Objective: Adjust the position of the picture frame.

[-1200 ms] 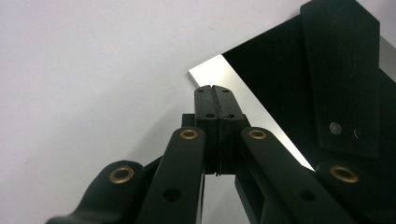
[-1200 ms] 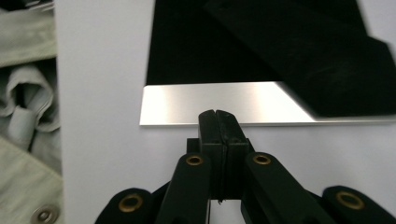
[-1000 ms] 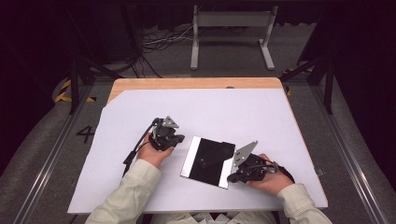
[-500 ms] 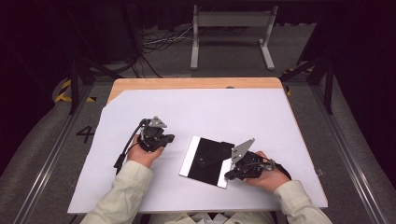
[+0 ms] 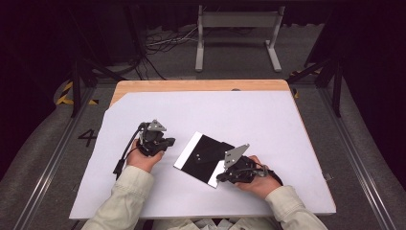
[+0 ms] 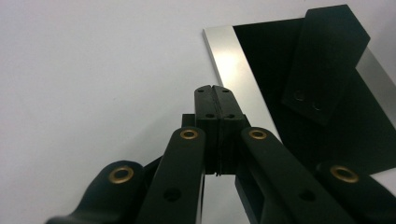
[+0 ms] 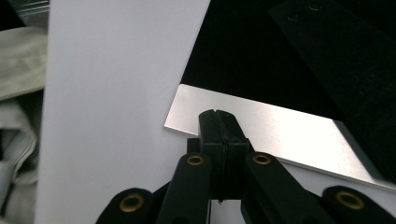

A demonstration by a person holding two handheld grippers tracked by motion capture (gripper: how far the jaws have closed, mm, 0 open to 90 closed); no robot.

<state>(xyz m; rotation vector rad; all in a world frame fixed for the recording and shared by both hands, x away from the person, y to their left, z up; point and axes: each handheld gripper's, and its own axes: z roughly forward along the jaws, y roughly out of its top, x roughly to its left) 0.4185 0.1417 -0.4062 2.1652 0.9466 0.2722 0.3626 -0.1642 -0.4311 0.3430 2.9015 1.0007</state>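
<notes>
meanwhile both hands rest low, left gripper [image 5: 168, 142] and right gripper [image 5: 221, 178] flanking the plate [image 5: 203, 158].

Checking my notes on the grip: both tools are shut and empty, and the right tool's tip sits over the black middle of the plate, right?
Not quite. Both the left tool and the right tool are shut and empty, but the right tool's tip sits over the silver edge strip of the plate, not its black middle. The right gripper view shows this.
</notes>
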